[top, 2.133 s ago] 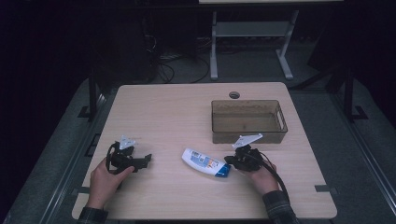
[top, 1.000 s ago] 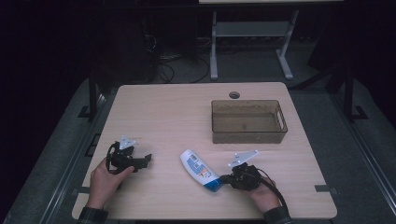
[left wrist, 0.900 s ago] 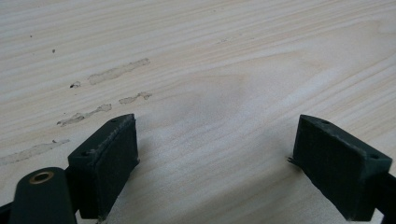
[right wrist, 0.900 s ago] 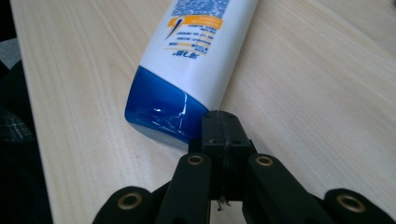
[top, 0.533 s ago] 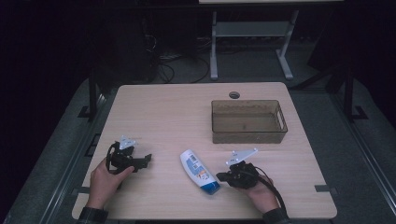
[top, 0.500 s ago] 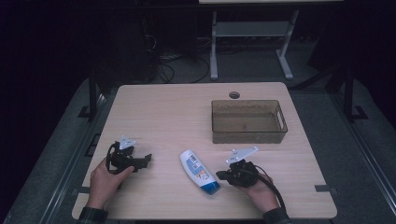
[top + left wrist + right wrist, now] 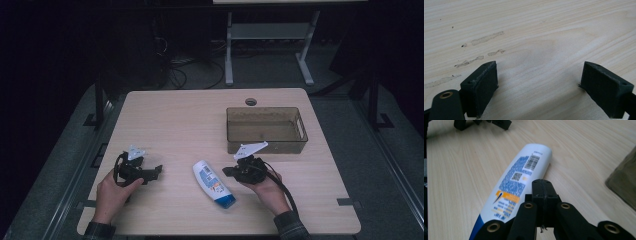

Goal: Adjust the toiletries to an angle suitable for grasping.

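A white shampoo bottle with a blue cap lies flat on the wooden table, label side up, its cap toward the near edge. My right gripper sits just right of the bottle, its tip against the bottle's side. In the right gripper view the two jaws are pressed together with nothing between them, and the right gripper overlaps the bottle. At the near left of the table my left gripper rests in a hand. The left gripper stands wide open over bare wood.
A brownish translucent bin stands at the right, just beyond the right gripper; its corner shows in the right gripper view. A round cable hole lies near the far edge. Smudge marks streak the wood by the left gripper.
The right gripper has come toward the near edge and pushed the bottle, turning it from lying across the table to lying with its cap toward the near edge. The left gripper has stayed put.
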